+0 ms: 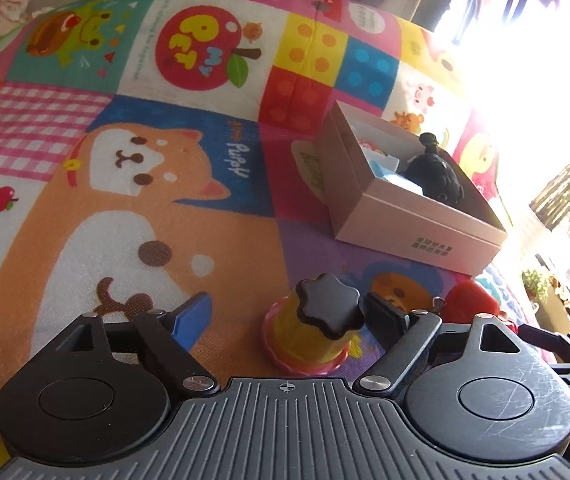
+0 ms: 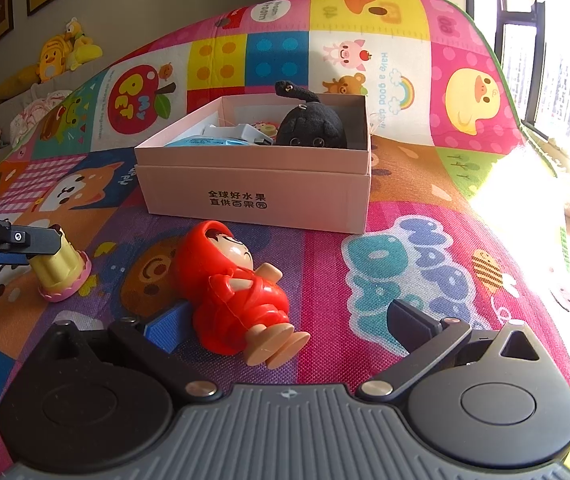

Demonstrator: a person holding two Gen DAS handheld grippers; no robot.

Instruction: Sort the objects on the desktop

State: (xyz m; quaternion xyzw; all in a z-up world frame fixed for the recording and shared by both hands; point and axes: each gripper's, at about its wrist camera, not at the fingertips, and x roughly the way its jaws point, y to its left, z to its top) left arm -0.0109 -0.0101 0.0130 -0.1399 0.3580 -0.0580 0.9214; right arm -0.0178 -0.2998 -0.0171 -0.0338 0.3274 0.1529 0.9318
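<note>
Open left tongs [image 1: 291, 312] flank a pudding toy [image 1: 317, 328] near the pink box [image 1: 405, 220].

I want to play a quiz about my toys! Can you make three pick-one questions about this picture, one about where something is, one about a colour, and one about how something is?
1. Where is the black plush toy?
A. In the pink box
B. On the mat
C. In a gripper

2. What colour is the doll's hooded outfit?
A. Blue
B. Red
C. Green

3. How is the doll?
A. Standing
B. Lying on its back
C. Held in the air

Answers: 1 A, the plush sits inside the box walls. 2 B, hood and robe are red. 3 B, it lies face up on the mat between the open right gripper's fingers.
</note>
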